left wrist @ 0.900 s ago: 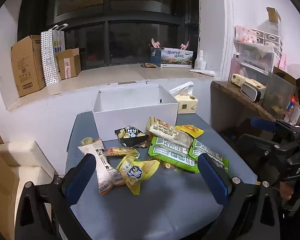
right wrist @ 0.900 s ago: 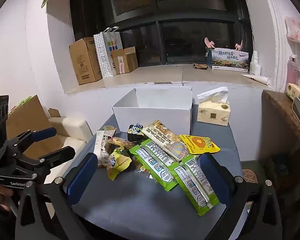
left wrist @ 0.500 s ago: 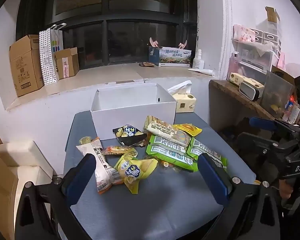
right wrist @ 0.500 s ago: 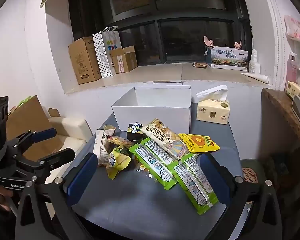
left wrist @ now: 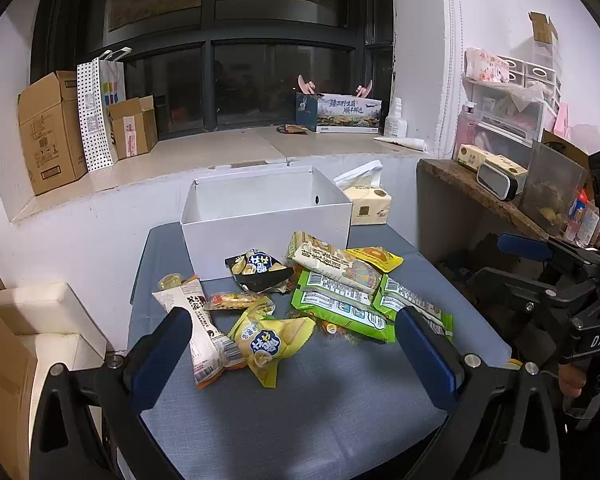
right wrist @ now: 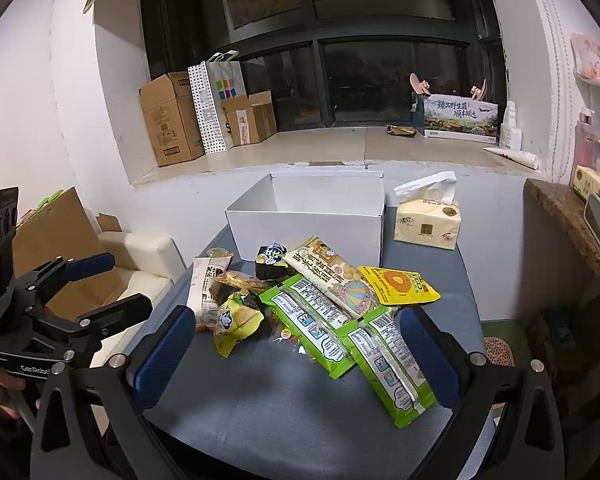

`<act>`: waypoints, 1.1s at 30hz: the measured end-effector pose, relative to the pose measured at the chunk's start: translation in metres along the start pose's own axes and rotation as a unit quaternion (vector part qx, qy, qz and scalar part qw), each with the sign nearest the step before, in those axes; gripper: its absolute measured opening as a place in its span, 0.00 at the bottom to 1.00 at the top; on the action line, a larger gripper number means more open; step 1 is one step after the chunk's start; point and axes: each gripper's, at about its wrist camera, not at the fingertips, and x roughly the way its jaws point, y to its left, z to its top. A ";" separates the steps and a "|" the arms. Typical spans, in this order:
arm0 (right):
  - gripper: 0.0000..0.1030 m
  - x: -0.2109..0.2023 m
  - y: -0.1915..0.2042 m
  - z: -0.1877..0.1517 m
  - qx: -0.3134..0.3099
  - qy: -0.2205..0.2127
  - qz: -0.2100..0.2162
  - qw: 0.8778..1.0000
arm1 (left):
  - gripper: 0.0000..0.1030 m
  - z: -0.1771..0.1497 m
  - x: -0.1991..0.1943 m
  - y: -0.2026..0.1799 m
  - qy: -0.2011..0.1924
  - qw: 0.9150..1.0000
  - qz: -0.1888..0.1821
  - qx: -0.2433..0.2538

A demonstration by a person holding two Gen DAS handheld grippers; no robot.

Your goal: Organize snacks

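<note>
A heap of snack packets lies on the grey table (left wrist: pixel 300 408) in front of an open white box (left wrist: pixel 266 216), whose inside I cannot see. The heap holds a yellow packet (left wrist: pixel 270 342), a long white packet (left wrist: pixel 204 336), a black bag (left wrist: pixel 260 268), green packets (right wrist: pixel 332 332), a beige packet (right wrist: pixel 332 276) and a yellow pouch (right wrist: pixel 398 284). My left gripper (left wrist: pixel 293 316) hovers open over the near side of the heap, touching nothing. My right gripper (right wrist: pixel 297 316) is likewise open and holds nothing. Each gripper also shows at the edge of the other's view.
A tissue pack (right wrist: pixel 428 220) stands right of the box. A wooden shelf (left wrist: pixel 480 196) with small items is at the right. A pale cushioned seat (left wrist: pixel 48 312) and cardboard sit to the left. Cardboard boxes (left wrist: pixel 48 132) line the window ledge behind.
</note>
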 end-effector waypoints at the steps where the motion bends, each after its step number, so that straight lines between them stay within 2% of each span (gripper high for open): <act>1: 1.00 0.000 0.001 0.000 -0.001 0.000 0.000 1.000 | 1.00 0.000 0.000 0.000 0.000 1.000 0.000 0.000; 33: 1.00 0.001 0.004 -0.002 -0.006 0.003 0.004 1.000 | 1.00 -0.001 -0.002 0.002 0.003 1.000 0.001 0.001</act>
